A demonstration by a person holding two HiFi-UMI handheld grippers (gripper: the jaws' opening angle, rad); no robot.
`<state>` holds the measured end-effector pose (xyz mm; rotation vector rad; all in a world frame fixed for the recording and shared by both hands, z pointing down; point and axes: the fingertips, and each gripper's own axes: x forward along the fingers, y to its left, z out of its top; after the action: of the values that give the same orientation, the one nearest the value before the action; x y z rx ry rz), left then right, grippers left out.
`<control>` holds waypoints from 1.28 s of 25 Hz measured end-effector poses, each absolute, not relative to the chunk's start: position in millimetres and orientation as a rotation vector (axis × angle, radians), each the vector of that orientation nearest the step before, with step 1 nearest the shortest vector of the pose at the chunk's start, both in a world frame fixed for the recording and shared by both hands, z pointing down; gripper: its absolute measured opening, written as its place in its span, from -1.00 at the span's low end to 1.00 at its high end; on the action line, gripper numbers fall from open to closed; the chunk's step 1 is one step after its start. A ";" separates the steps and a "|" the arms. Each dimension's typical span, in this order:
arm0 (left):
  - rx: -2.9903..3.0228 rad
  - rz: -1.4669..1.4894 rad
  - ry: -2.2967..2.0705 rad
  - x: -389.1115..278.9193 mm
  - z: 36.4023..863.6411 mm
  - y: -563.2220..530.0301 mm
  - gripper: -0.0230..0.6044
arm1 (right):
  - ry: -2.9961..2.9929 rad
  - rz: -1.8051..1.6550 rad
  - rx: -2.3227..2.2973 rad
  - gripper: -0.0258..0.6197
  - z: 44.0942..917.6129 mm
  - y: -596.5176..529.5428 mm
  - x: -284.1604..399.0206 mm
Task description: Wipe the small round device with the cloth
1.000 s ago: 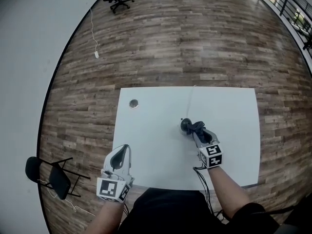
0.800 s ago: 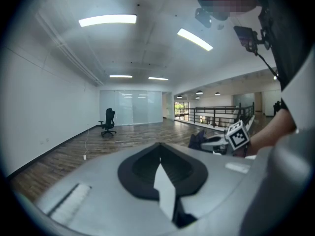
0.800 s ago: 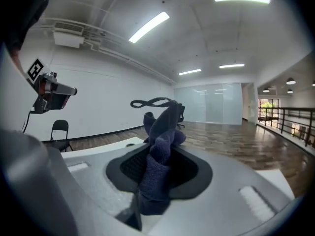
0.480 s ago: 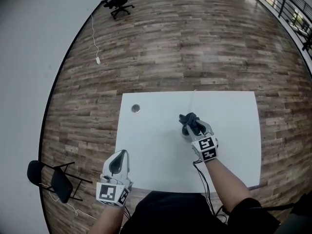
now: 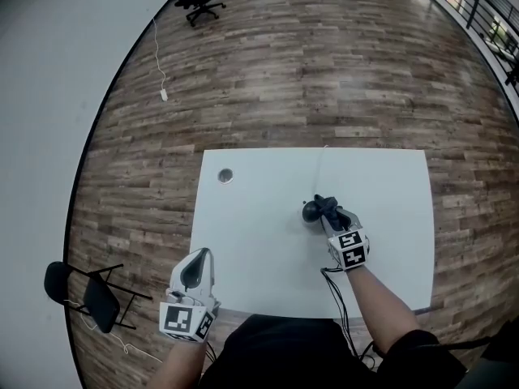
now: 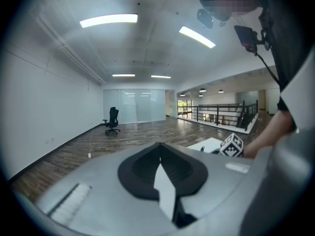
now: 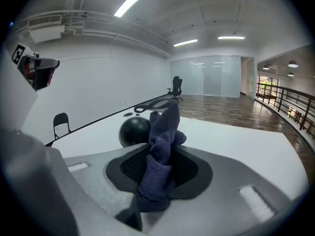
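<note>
Right gripper over table, jaws pinching blue cloth. Cloth just right of black ball. Ball sits on table, near middle. Left gripper at table's near left edge, jaws closed, nothing in them.

Bunched cloth beside black device (round)

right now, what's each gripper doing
left gripper: closed, empty
right gripper: closed on the cloth
</note>
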<state>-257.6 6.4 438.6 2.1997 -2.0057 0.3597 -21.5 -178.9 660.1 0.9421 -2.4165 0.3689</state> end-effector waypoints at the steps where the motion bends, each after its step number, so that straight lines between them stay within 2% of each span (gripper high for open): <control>1: 2.207 0.358 -1.996 -257.1 439.6 5.7 -0.90 | -2.401 0.377 0.928 -0.58 667.3 -171.9 -19.9; 8: 2.204 0.320 -1.988 -274.7 441.6 4.0 -0.90 | -2.416 0.489 0.665 -0.58 692.2 -115.5 -77.3; 14: 2.247 0.259 -1.960 -260.2 435.2 -7.9 -0.90 | -2.541 0.322 0.915 -0.58 616.9 -143.9 -47.3; 19: 2.252 0.232 -1.977 -262.5 433.8 -4.2 -0.90 | -2.621 0.082 0.971 -0.58 561.1 -177.5 -59.9; 32: 2.190 0.244 -2.052 -264.8 429.4 21.3 -0.90 | -2.486 0.073 0.758 -0.58 600.7 -161.9 -85.9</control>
<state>-264.8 21.3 429.4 2.1896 -2.0521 0.2444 -85.9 -161.9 600.7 0.7583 -2.4862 0.0732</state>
